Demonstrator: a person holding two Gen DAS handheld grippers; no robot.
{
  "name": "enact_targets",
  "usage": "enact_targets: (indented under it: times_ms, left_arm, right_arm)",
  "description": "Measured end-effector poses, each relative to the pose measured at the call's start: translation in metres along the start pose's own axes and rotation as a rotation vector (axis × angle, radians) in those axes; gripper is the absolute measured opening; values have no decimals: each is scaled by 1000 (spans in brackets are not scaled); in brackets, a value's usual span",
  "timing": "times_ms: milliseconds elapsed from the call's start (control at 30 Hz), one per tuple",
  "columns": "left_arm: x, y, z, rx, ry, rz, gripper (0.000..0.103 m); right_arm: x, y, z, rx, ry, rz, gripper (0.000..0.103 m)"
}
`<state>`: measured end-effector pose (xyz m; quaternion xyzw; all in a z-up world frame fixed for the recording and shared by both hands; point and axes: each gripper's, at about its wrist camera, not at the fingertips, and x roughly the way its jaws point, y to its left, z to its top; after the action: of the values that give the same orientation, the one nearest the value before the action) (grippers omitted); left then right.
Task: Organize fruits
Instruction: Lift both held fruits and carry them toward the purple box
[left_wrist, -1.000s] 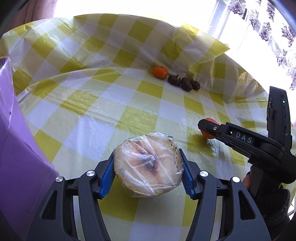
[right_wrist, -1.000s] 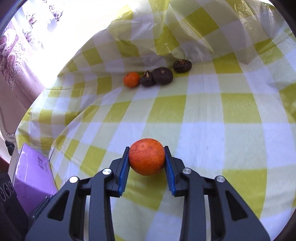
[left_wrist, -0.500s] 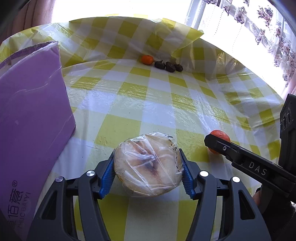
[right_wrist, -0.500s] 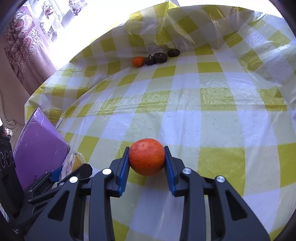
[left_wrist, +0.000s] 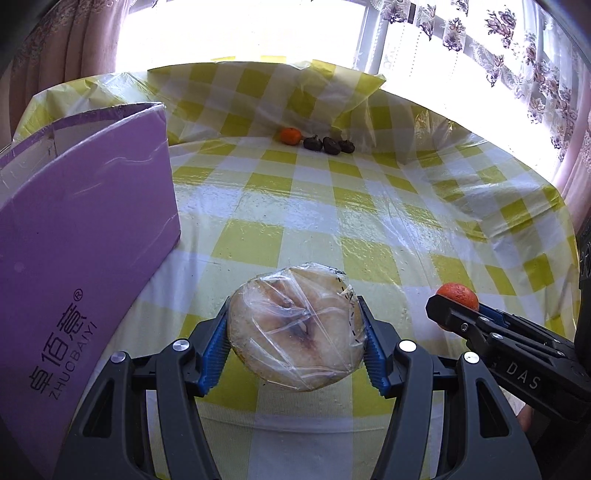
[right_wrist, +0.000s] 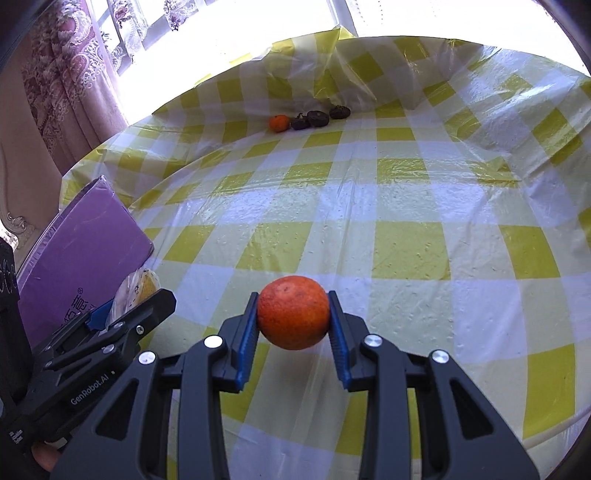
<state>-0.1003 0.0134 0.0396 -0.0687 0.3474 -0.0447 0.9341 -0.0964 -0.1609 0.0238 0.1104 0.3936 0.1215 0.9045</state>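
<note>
My left gripper (left_wrist: 295, 332) is shut on a pale round fruit wrapped in clear film (left_wrist: 295, 326), held above the checked tablecloth. My right gripper (right_wrist: 293, 314) is shut on an orange (right_wrist: 293, 311), also held above the cloth. The orange (left_wrist: 457, 294) shows at the right of the left wrist view, and the wrapped fruit (right_wrist: 138, 291) at the left of the right wrist view. A small tangerine (left_wrist: 290, 135) (right_wrist: 279, 123) and three dark round fruits (left_wrist: 331, 145) (right_wrist: 317, 118) lie in a row at the far side of the table.
A purple cardboard box (left_wrist: 81, 236) (right_wrist: 81, 251) stands open at the left, close to my left gripper. The yellow-and-white plastic tablecloth (left_wrist: 332, 206) is rumpled at the far edge. Curtains and a bright window are behind.
Both grippers have pulled back and up from the far fruits, each still holding its fruit. The purple box has come more fully into view at the left.
</note>
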Motion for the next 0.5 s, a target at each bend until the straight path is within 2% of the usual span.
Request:
enact_targets:
  times_ms: [233,400,500]
  left_arm:
    - [-32,-5,-7,24,-174,71,59]
    - [-82,-3,-9,56,-389,172,59]
    - [-114,5,-9,48,-487,224,59]
  right_arm:
    - [-14,8,-4,-9,-71,-24,35]
    - [-51,37,-7,-103,-288,-41,35]
    - [-70,61,-6,-181,-392,-32,35]
